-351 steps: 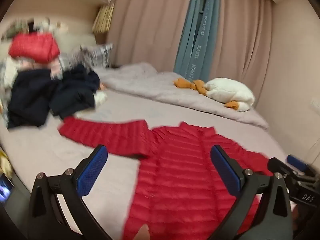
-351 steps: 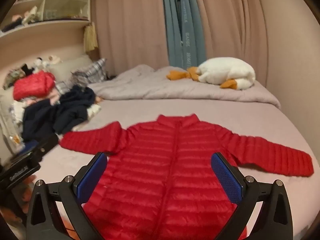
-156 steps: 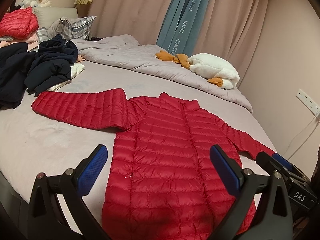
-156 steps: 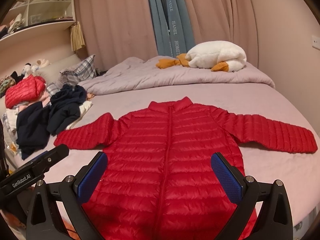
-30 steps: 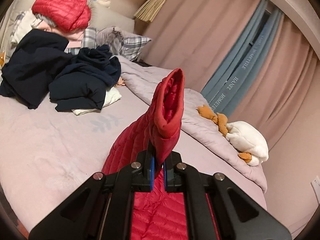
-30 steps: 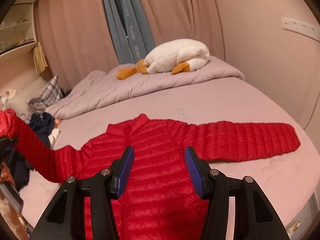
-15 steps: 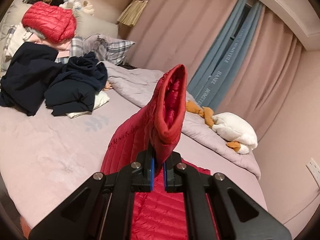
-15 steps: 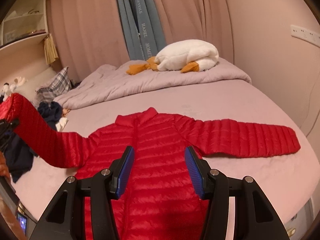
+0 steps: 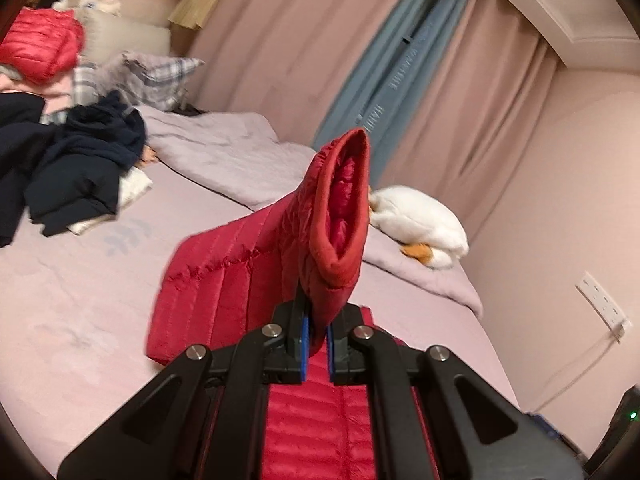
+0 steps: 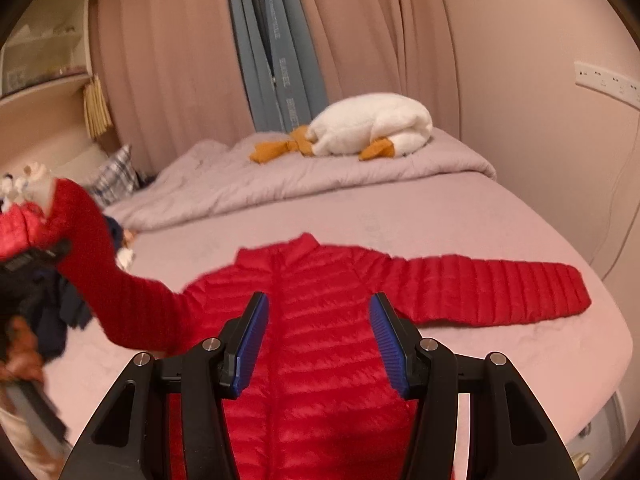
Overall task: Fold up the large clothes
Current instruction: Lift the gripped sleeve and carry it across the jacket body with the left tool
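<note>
A red quilted puffer jacket (image 10: 320, 320) lies face up on the bed, collar toward the far side. My left gripper (image 9: 316, 344) is shut on the cuff (image 9: 340, 216) of one sleeve and holds it lifted off the sheet; in the right wrist view that raised sleeve (image 10: 100, 280) arcs up at the left. The other sleeve (image 10: 500, 288) lies flat, stretched out to the right. My right gripper (image 10: 318, 344) hovers over the jacket's chest with its jaws apart and nothing between the blue pads (image 10: 252, 344).
A pile of dark clothes (image 9: 76, 172) and a folded red jacket (image 9: 40, 48) sit at the bed's left end. A rumpled grey quilt (image 10: 320, 176) with a white plush goose (image 10: 372, 124) lies along the far side. Curtains and a wall with sockets (image 10: 608, 80) close in behind.
My left gripper has carried the lifted sleeve cuff up and toward the jacket's body, and rolled somewhat. The right gripper rose a little above the jacket, jaws unchanged.
</note>
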Motion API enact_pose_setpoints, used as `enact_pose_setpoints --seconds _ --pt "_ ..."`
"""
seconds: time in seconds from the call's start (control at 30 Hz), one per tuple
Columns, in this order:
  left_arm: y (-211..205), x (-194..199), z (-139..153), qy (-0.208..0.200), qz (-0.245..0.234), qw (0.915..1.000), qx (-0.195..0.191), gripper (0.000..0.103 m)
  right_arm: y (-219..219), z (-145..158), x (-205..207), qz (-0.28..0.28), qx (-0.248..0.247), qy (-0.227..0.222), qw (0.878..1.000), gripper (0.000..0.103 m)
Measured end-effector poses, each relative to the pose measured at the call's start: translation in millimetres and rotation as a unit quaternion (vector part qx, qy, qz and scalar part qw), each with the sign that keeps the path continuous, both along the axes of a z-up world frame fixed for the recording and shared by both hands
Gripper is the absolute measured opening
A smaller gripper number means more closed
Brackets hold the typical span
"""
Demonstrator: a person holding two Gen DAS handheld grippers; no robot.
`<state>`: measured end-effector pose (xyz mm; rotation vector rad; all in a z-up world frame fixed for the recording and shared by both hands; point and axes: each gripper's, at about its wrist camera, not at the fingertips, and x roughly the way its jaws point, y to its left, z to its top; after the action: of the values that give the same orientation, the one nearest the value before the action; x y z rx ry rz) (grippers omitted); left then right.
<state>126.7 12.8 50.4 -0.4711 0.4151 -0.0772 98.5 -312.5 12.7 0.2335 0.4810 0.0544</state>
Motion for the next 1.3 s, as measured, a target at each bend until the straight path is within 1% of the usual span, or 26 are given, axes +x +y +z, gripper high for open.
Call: enact_pose_setpoints --seconds 0.1,0.17,0.27,0.37,0.47,0.57,0.6,0.67,0.73,0.9,1.0,1.1,1.17,1.3 --pt "-16.9 6.8 -3.0 0.007 -0.034 0.9993 0.01 0.006 1.0 5.2 -1.4 -0.007 -0.002 -0.002 1.0 0.054" --pt "-24.5 11.5 -2.5 0.01 -0.057 0.9983 0.012 0.006 1.3 7.4 -1.1 0.003 0.011 -0.004 1.0 0.054" --pt "-42.2 12.6 -4.6 0.007 -0.067 0.9972 0.033 0.006 2.0 5.7 1.7 0.001 0.006 -0.006 1.0 0.054" --pt "-61.6 21.2 -9.9 0.027 -0.087 0.9947 0.048 0.006 -6.9 2.1 9.5 0.012 0.023 -0.009 1.0 0.054" --pt "-76.9 25.5 -15.5 0.036 -0.091 0.9924 0.074 0.006 -15.8 -3.4 16.3 -0.023 0.019 -0.004 1.0 0.054" --pt "-82.9 27.8 -20.6 0.043 -0.101 0.9909 0.077 0.006 -26.3 -9.4 23.1 -0.03 0.04 0.0 0.999 0.054" --pt "-84.7 28.0 -21.8 0.045 -0.103 0.9904 0.08 0.006 -27.5 -10.8 24.4 -0.035 0.041 0.002 0.999 0.054" --pt "-87.4 30.9 -26.1 0.048 -0.108 0.9897 0.08 0.006 -26.9 -12.6 23.6 -0.066 0.018 -0.001 0.998 0.054" --pt "-92.5 34.1 -29.8 0.062 -0.121 0.9879 0.074 0.006 -27.5 -12.1 21.2 -0.085 0.005 -0.007 0.996 0.054" --pt "-101.5 31.0 -31.9 0.063 -0.145 0.9849 0.071 0.006 -36.6 -16.2 14.7 -0.093 0.022 -0.005 0.995 0.054" --pt "-115.5 32.2 -35.8 0.078 -0.177 0.978 0.078 0.007 -41.6 -20.9 10.1 -0.111 0.028 0.002 0.993 0.054" --pt "-125.7 31.4 -36.8 0.082 -0.196 0.9736 0.084 0.007 -47.8 -21.9 8.8 -0.114 0.045 0.011 0.992 0.054" --pt "-132.5 30.7 -38.6 0.087 -0.218 0.9682 0.087 0.007 -49.2 -21.8 9.0 -0.112 0.047 0.012 0.993 0.054" --pt "-140.0 31.3 -42.2 0.087 -0.222 0.9668 0.093 0.007 -49.3 -22.0 9.2 -0.101 0.045 0.017 0.994 0.054"
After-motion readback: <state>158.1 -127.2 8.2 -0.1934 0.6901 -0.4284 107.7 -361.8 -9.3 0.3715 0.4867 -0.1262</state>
